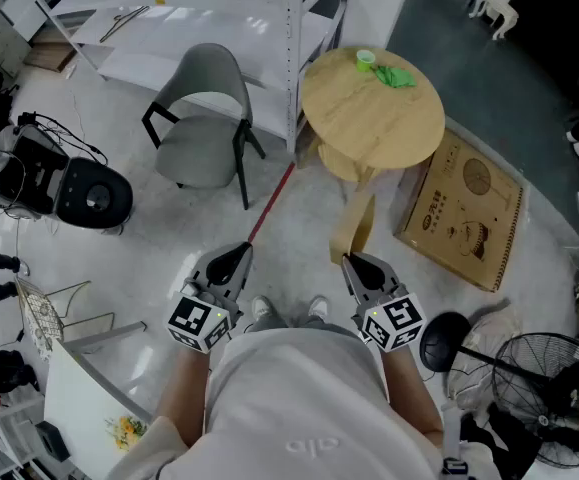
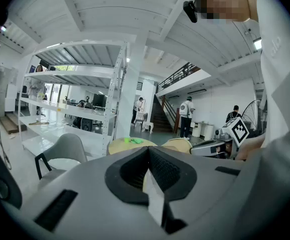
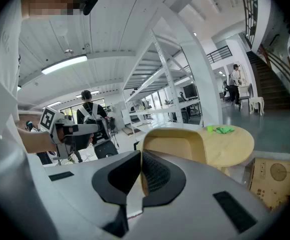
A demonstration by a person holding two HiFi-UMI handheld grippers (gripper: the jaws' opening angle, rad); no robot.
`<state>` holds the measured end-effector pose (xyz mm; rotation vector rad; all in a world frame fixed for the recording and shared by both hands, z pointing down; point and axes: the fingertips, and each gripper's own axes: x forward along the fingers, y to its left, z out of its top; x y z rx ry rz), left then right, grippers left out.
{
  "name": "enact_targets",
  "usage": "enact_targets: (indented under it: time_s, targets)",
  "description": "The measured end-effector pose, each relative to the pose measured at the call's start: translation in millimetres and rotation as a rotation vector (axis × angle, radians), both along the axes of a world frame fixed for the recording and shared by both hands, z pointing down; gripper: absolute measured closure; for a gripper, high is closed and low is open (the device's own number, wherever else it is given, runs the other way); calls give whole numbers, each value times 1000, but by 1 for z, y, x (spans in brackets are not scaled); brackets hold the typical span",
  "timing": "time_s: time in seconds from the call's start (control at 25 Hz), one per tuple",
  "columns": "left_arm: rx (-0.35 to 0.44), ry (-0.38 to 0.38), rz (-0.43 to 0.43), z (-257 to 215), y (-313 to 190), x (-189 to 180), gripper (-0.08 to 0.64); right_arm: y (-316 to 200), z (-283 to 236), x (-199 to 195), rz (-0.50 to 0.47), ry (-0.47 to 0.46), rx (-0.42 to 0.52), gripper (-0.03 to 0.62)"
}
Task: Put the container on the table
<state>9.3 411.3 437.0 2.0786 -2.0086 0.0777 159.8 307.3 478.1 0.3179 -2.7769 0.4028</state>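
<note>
left gripper (image 1: 237, 257) – jaws pressed together, empty | right gripper (image 1: 355, 262) – jaws pressed together, empty | green container (image 1: 366, 60) stands on round table (image 1: 369, 123) near its far edge, just beside crumpled green item (image 1: 396, 76)

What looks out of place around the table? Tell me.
Nothing looks spilled or damaged. The one oddity is a flat cardboard box lying askew on the floor beside the round table. The left gripper and right gripper are both shut and empty.

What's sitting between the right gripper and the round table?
A light wooden chair stands there, close beside the table; the head view shows it best.
</note>
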Motion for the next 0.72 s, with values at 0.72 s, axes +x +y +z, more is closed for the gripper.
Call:
enact_targets:
  time_s: [0.72]
  targets:
    - [-42, 59, 26, 25, 87, -97, 543, 63, -10, -112, 19, 12, 27, 555]
